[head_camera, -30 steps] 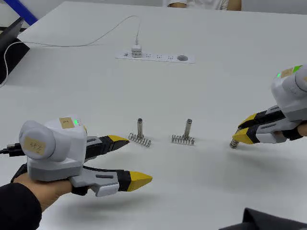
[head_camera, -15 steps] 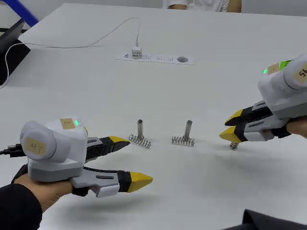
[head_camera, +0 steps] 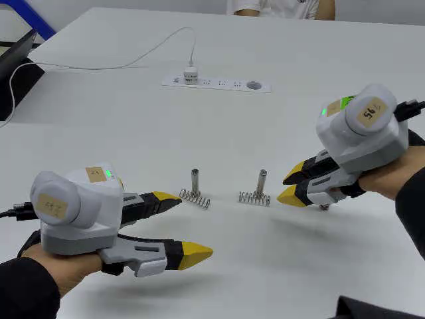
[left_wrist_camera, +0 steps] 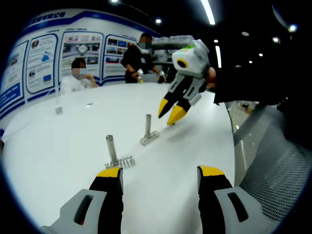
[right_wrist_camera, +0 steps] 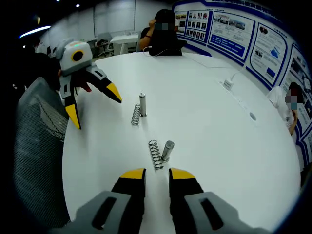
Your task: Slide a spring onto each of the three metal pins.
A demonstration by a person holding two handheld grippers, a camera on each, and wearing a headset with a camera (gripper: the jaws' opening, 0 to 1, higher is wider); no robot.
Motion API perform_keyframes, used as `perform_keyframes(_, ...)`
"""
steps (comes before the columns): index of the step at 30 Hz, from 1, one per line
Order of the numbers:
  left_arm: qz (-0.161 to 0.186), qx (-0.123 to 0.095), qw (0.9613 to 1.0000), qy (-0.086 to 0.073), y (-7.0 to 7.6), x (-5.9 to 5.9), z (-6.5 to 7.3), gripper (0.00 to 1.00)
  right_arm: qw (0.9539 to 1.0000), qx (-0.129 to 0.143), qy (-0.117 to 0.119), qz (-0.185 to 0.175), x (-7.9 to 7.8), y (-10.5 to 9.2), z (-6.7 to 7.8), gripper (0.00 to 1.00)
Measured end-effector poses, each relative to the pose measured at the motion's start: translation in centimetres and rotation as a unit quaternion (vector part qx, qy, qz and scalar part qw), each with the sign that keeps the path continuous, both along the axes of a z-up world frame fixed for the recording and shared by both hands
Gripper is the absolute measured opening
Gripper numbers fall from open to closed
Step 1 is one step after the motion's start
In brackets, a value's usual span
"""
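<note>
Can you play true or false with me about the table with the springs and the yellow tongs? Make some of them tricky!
1. The left pin and the right pin stand upright on the table. True.
2. The left spring is already slid onto its pin. False: it lies flat on the table at the pin's foot.
3. The left tongs are open and hold nothing. True.
4. The right tongs grip the right spring. False: they are open and empty, and that spring lies on the table by the right pin.
5. A power strip lies on the table beyond the pins. True.
</note>
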State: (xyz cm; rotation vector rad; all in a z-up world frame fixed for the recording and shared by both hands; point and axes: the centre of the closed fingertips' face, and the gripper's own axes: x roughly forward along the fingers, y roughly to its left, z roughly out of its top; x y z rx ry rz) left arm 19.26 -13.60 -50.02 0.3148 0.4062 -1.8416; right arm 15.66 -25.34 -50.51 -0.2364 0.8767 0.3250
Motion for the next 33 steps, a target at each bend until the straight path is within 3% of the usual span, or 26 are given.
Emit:
perform_keyframes(16, 0.001, 0.002, 1.0, 0.0, 0.0, 0.0, -0.1, 0.62, 0.9997, 0.005, 0.023, 0.01, 1.3, 0.0, -2.4, 0.16)
perform_keyframes(33, 0.003, 0.004, 1.0, 0.001, 0.1, 0.1, -0.2, 0.61, 0.9988, 0.011, 0.043, 0.02, 1.4, 0.6, -4.2, 0.12)
